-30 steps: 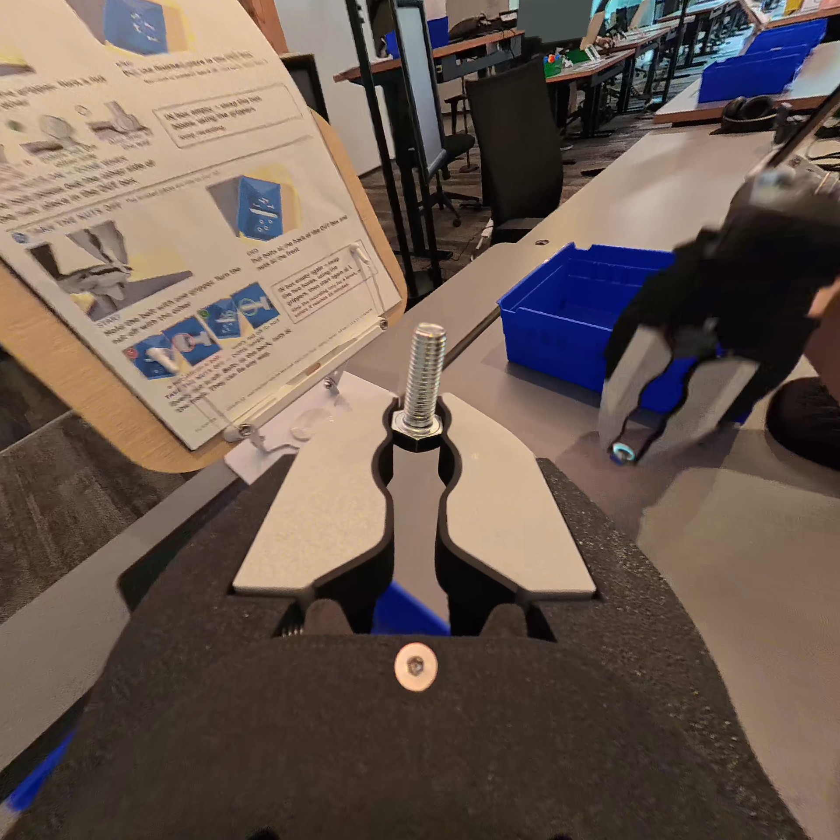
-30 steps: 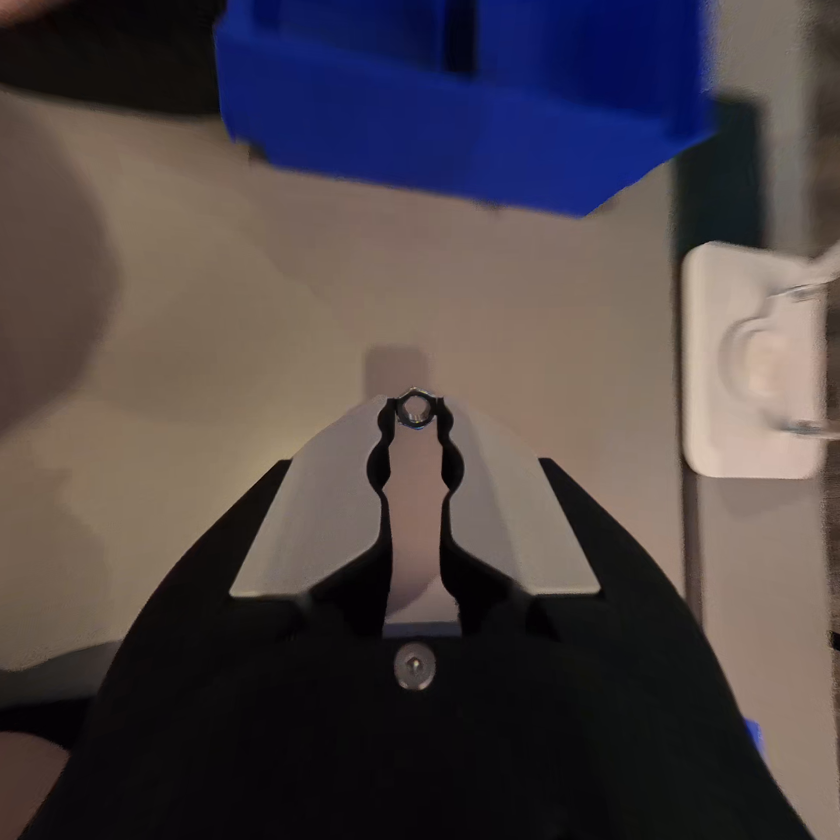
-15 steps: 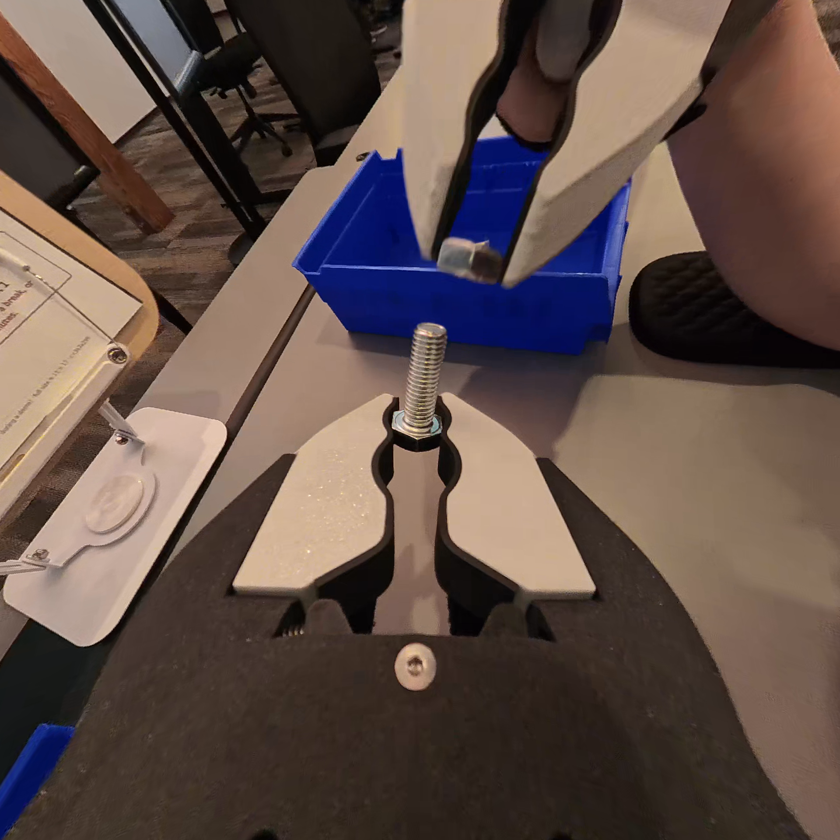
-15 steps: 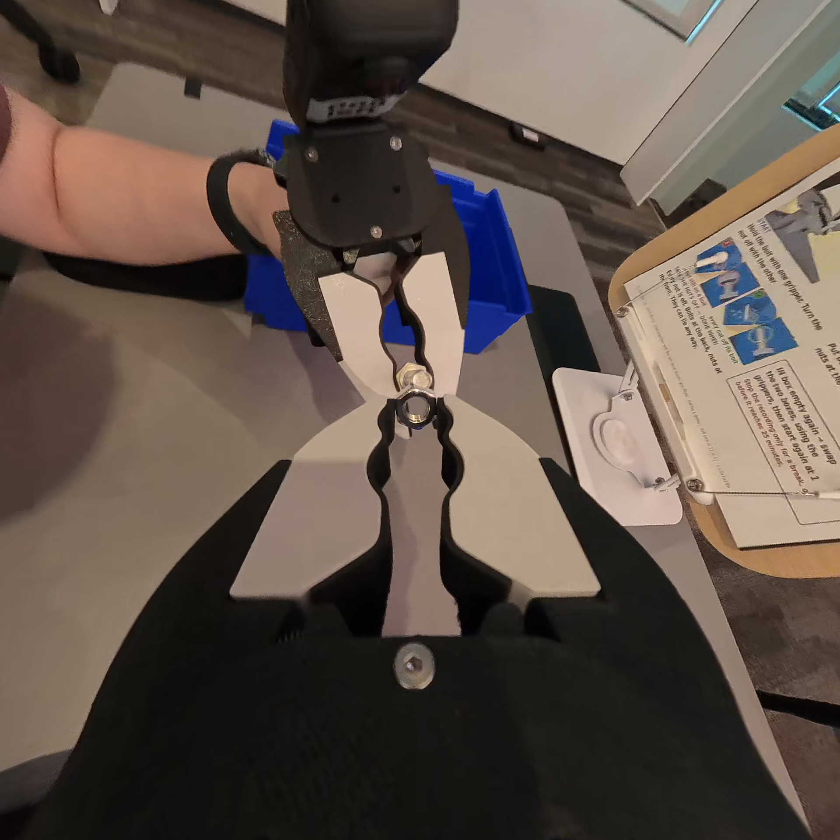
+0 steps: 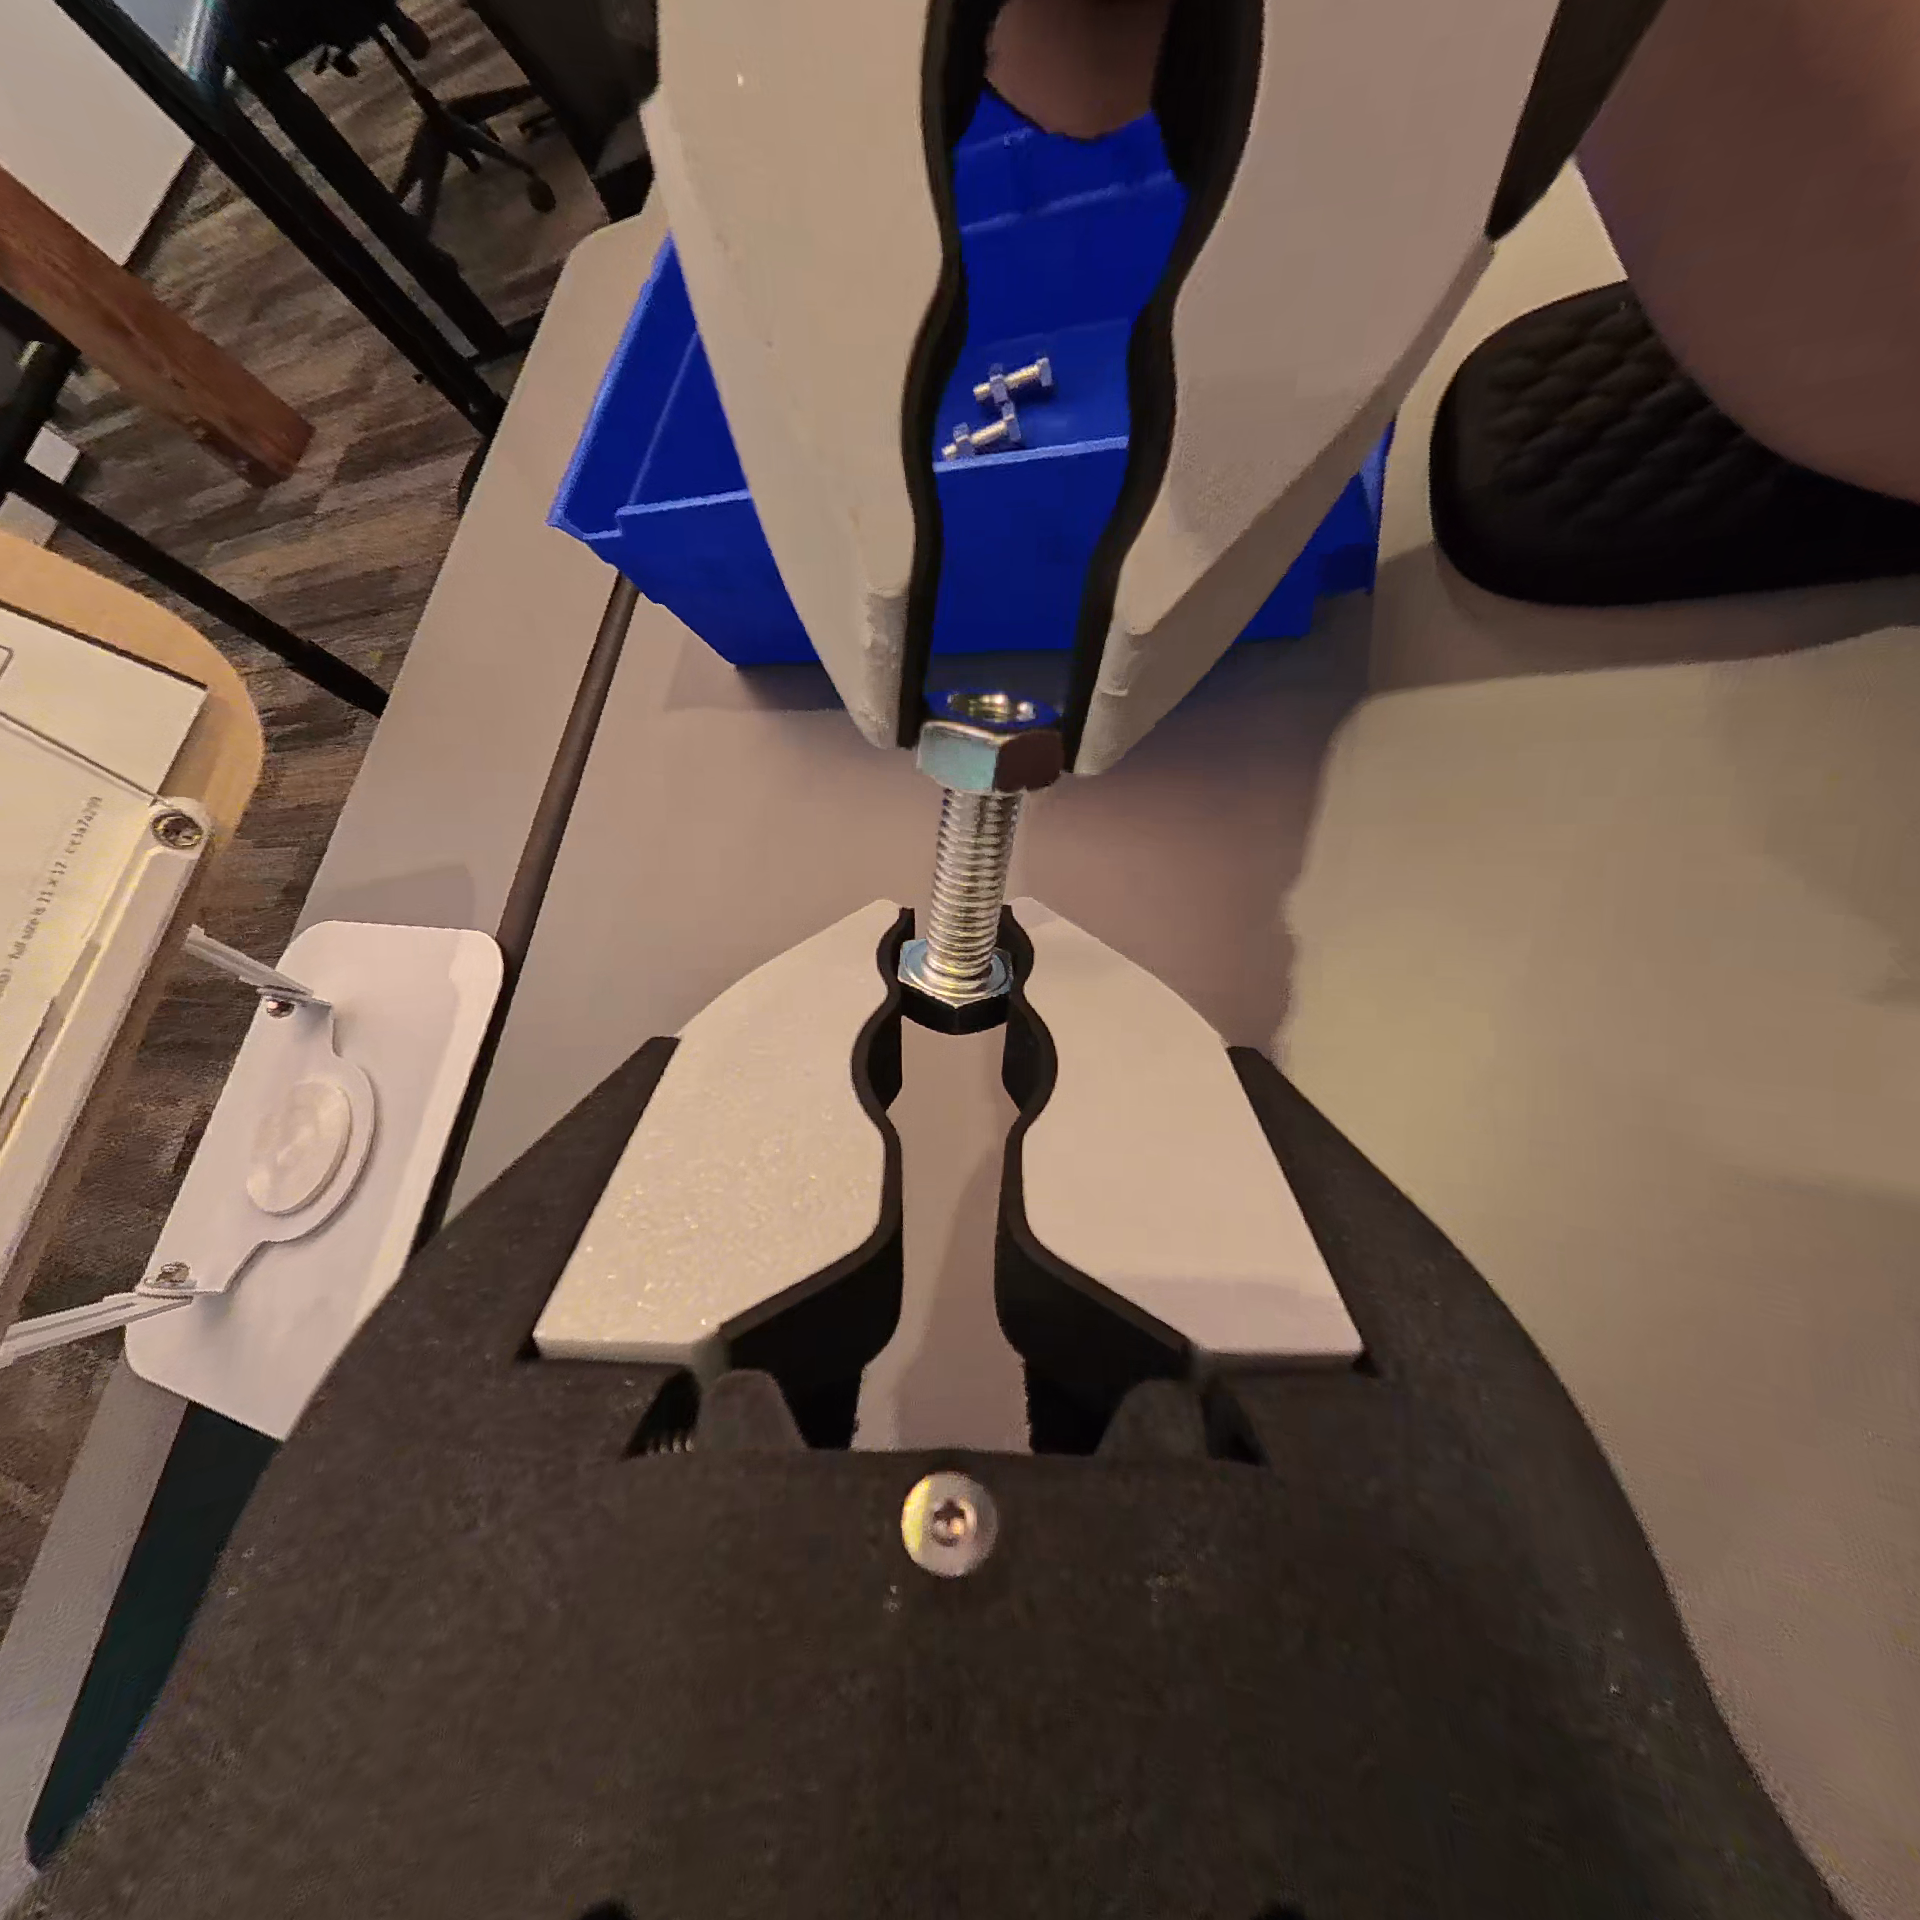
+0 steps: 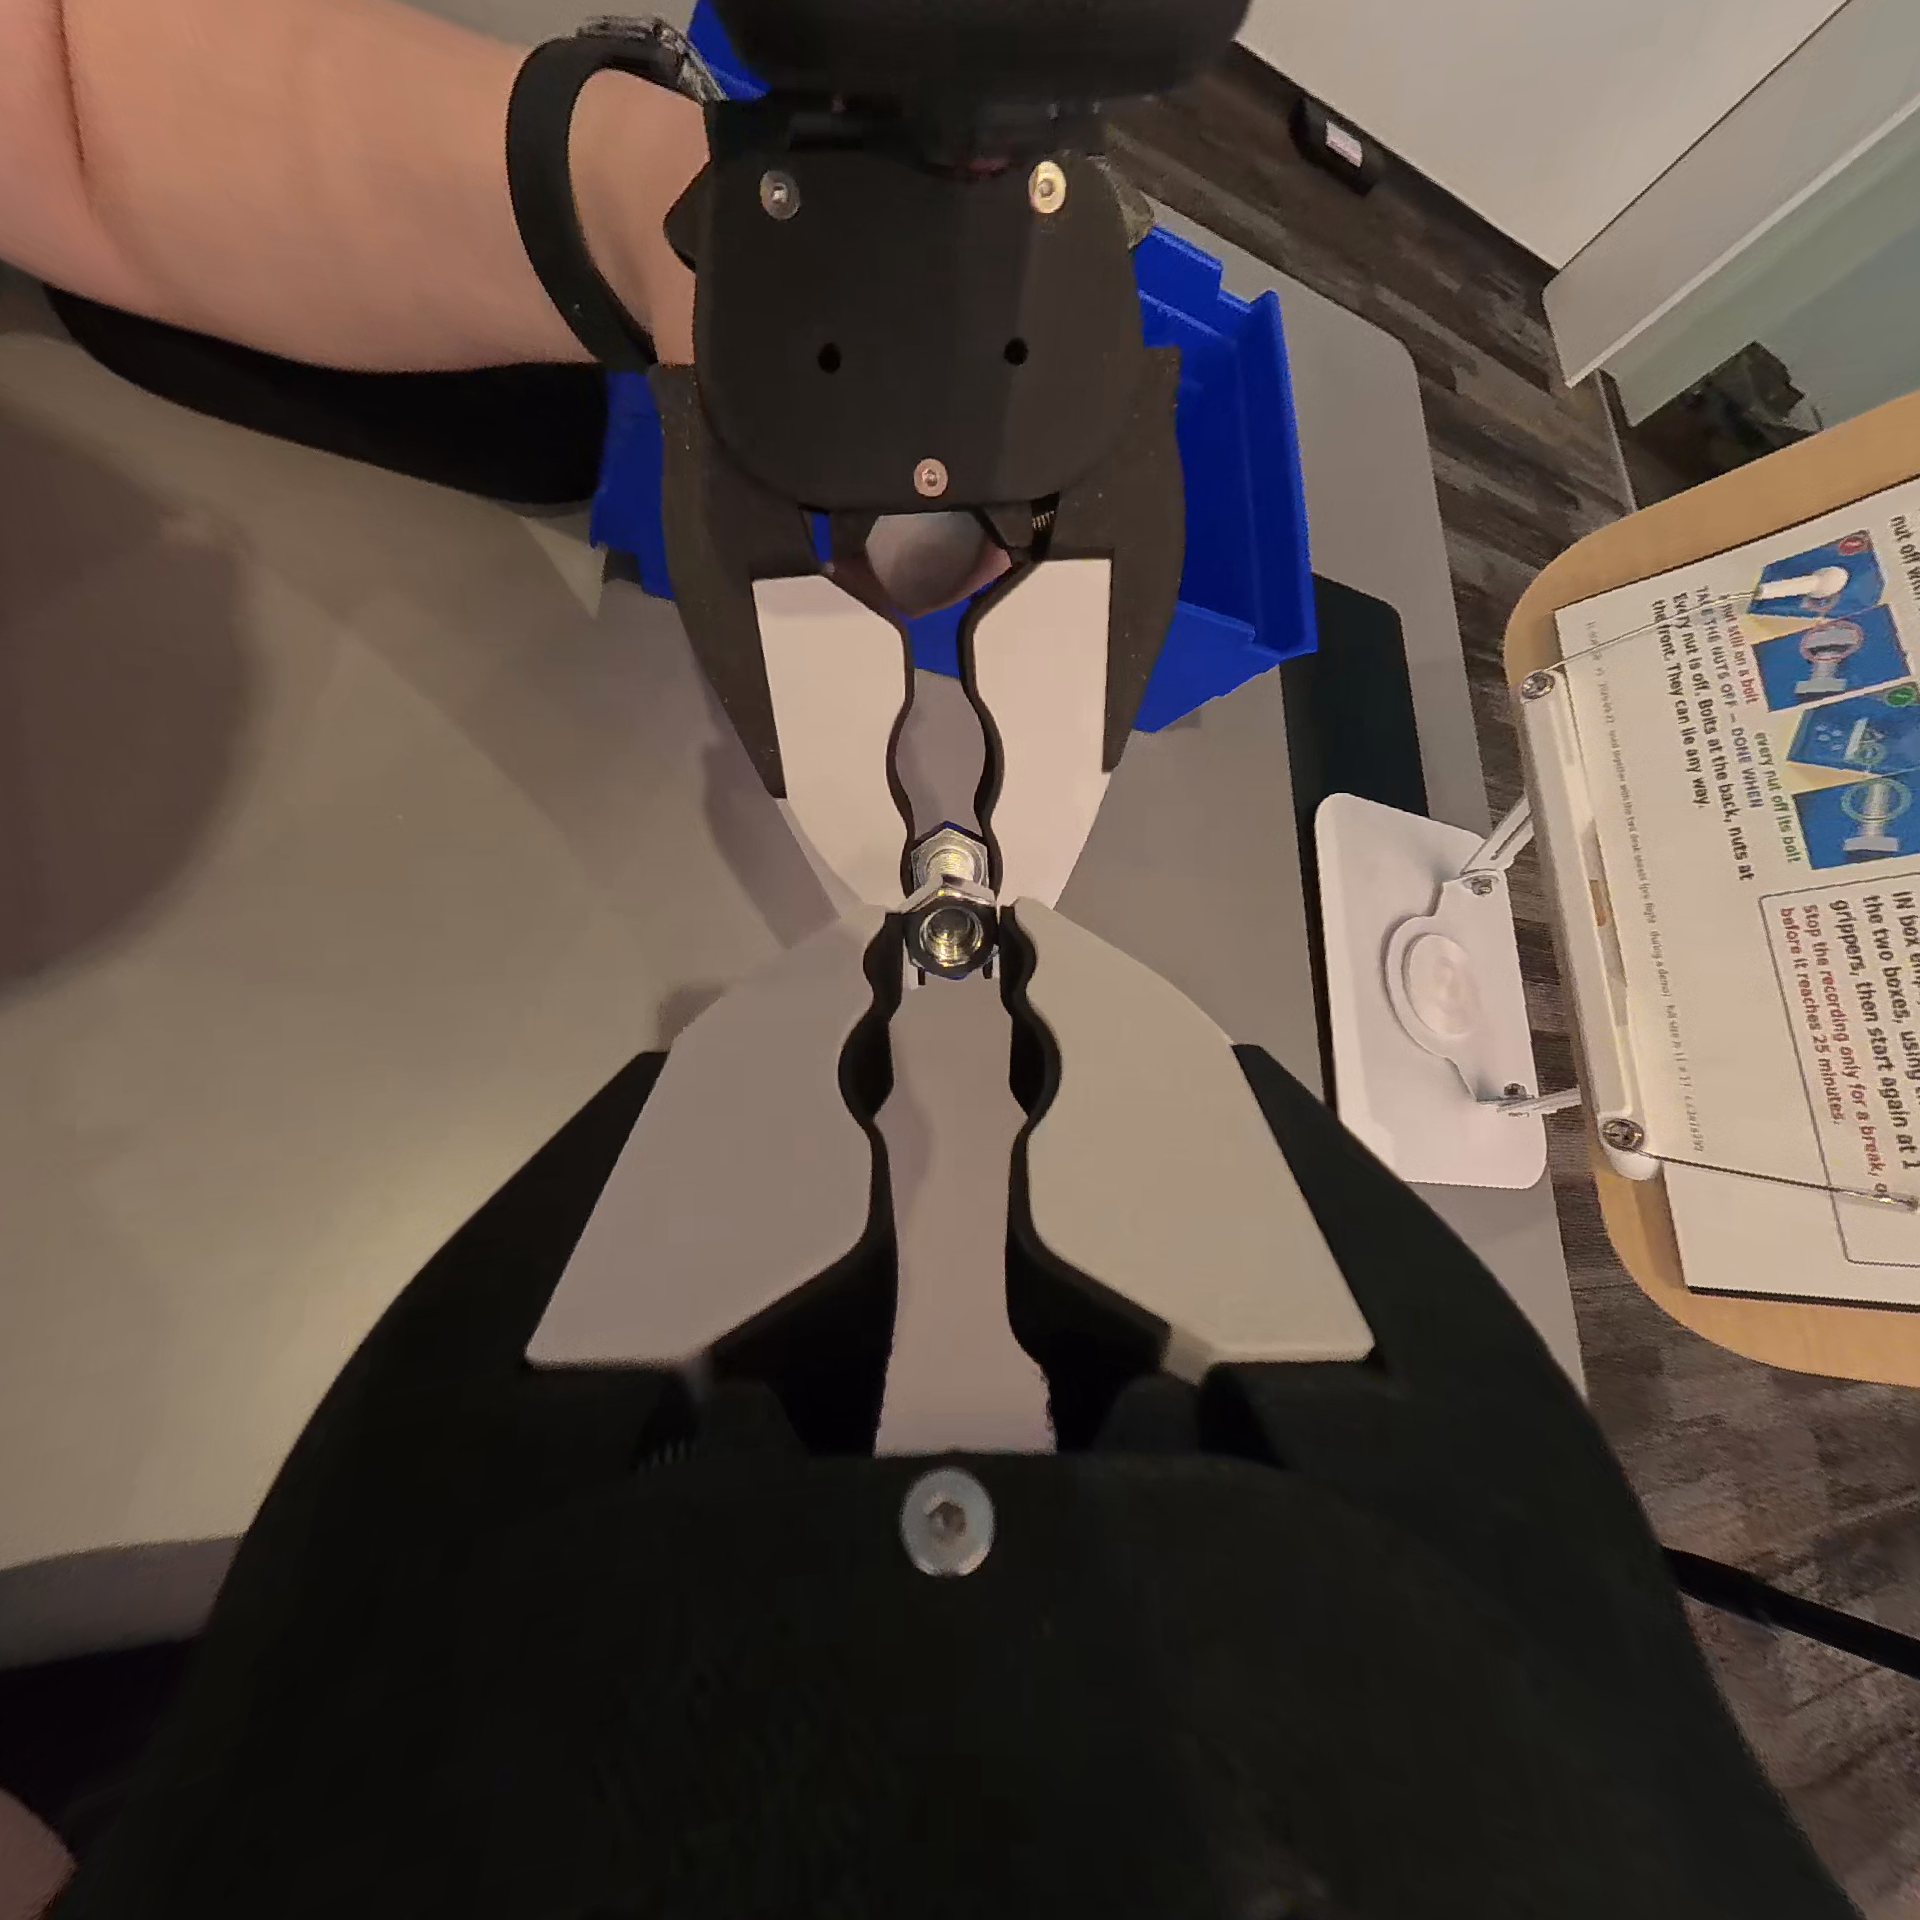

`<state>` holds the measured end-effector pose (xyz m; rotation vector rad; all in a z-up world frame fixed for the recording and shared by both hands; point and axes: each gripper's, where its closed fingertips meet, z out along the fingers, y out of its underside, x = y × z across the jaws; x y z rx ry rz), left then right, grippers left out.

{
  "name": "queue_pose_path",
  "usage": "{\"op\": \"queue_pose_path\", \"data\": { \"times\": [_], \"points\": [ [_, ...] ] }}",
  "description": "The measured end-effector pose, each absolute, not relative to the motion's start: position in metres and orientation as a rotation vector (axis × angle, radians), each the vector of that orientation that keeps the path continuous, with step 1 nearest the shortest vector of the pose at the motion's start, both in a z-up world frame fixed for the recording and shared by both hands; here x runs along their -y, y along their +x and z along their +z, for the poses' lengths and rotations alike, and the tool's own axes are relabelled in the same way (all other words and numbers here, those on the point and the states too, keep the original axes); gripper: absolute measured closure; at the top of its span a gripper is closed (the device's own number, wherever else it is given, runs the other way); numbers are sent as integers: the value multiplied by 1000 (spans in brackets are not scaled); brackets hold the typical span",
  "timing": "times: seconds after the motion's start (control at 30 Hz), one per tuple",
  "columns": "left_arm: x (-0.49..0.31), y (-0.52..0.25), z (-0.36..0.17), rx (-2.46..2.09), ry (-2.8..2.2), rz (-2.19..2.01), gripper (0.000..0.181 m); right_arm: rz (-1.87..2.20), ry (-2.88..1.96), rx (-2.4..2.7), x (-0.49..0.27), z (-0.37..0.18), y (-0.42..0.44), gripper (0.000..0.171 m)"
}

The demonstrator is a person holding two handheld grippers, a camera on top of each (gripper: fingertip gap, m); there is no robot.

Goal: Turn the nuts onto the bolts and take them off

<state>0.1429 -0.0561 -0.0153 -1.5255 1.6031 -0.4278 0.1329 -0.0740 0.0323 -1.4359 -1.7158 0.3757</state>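
My left gripper (image 5: 951, 987) is shut on the head of a silver bolt (image 5: 964, 883) and holds it upright, thread pointing up. My right gripper (image 5: 989, 743) comes down from above, shut on a hex nut (image 5: 987, 756) that sits on the tip of the bolt's thread. In the right wrist view my right gripper (image 6: 948, 935) holds the nut (image 6: 945, 928) face-on, with the bolt (image 6: 943, 862) and the left gripper (image 6: 945, 862) just beyond it. How far the nut is threaded on, I cannot tell.
A blue bin (image 5: 1039, 561) with two loose bolts (image 5: 992, 410) stands behind the grippers on the grey table (image 5: 1558, 935). A white stand base (image 5: 312, 1132) and an instruction sheet on a wooden board (image 6: 1766, 883) are at the table's edge. A person's forearm (image 6: 260, 177) holds the left gripper. The tips of one gripper are about 5 centimeters away from the tips of the other.
My right gripper has come down with the nut from above the bolt until the nut rests on the bolt's tip. The left gripper keeps the bolt upright.
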Motion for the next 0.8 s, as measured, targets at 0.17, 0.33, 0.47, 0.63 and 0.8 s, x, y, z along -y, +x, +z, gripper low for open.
{"op": "queue_pose_path", "data": {
  "times": [0.17,0.33,0.47,0.63,0.8],
  "points": [
    [53,142,-16,-1600,-1522,-372,167,419,-1532,1655,70,33,133,153],
    [34,133,-8,-1479,-1588,-264,167,593,-1830,1351,52,40,127,153],
    [26,126,-5,-1425,-1628,-222,167,731,-1931,1170,45,43,122,153],
    [27,126,10,-1365,-1604,-331,167,729,-1738,1205,48,66,117,136],
    [41,130,49,-1234,-1495,-624,167,793,-1299,1190,65,117,109,106]
  ]
}}
